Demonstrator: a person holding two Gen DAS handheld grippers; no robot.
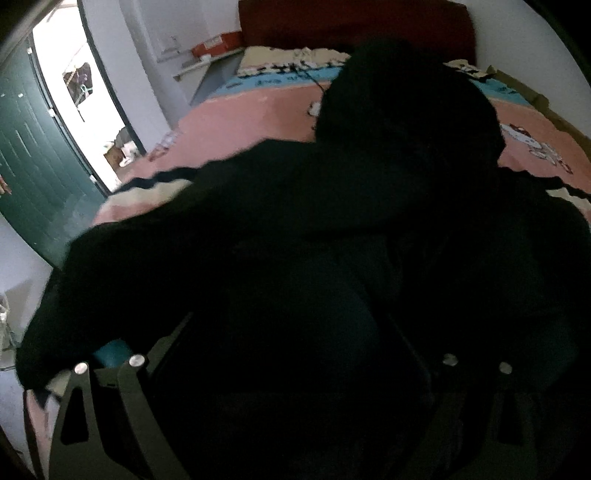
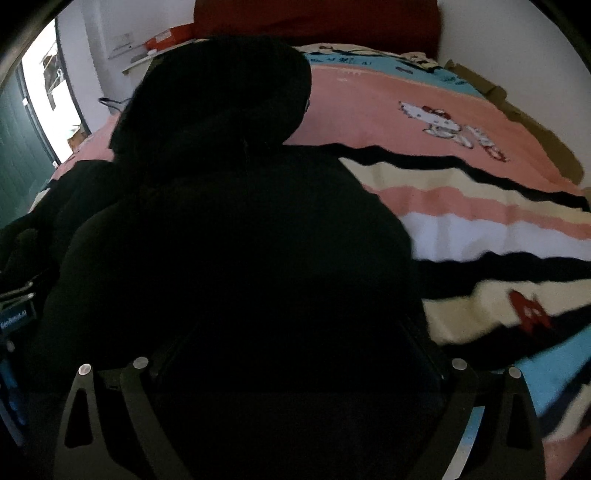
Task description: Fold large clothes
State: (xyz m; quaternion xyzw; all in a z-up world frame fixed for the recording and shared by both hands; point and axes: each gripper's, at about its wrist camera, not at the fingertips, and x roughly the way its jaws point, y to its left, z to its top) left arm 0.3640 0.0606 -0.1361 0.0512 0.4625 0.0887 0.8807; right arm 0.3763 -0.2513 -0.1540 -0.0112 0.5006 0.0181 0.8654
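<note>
A large black hooded garment lies on a bed, hood toward the headboard. It fills most of the left wrist view and drapes over my left gripper, hiding the fingertips. In the right wrist view the same black garment covers my right gripper, with the hood at the far side. Only the linkage arms of each gripper show at the bottom. I cannot see whether the jaws hold cloth.
The bed has a pink, white, black and blue cartoon blanket. A dark red headboard stands at the back. A green door and a bright doorway are at the left. Part of the other gripper shows at the left edge.
</note>
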